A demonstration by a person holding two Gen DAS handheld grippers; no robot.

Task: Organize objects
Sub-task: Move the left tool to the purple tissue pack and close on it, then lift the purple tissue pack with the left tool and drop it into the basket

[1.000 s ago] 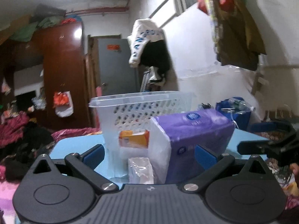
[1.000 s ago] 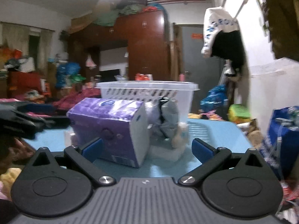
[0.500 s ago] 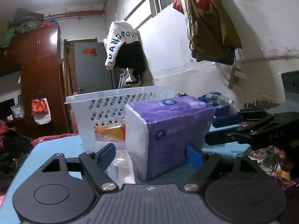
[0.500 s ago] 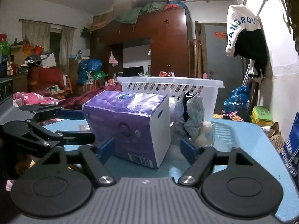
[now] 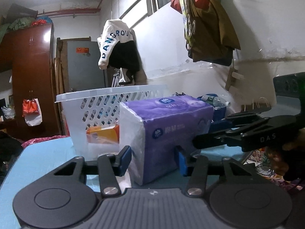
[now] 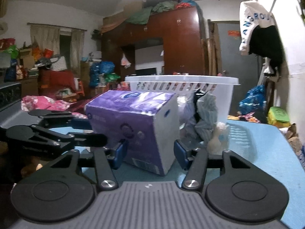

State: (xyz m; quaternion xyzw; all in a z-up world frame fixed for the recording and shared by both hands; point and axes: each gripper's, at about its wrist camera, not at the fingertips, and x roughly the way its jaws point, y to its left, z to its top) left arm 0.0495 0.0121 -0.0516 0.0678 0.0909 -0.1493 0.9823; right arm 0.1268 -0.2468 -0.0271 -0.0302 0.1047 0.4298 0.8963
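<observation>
The purple tissue pack (image 5: 167, 131) stands on the blue table (image 6: 266, 152), filling the way ahead of both grippers. Directly behind it the white perforated basket (image 5: 106, 110) blocks the far side. In the right wrist view a bundle of grey cloth (image 6: 205, 118) crowds the gap between pack and basket. Bare table lies open toward the right edge in that view, and toward the left edge (image 5: 43, 162) in the left wrist view.
</observation>
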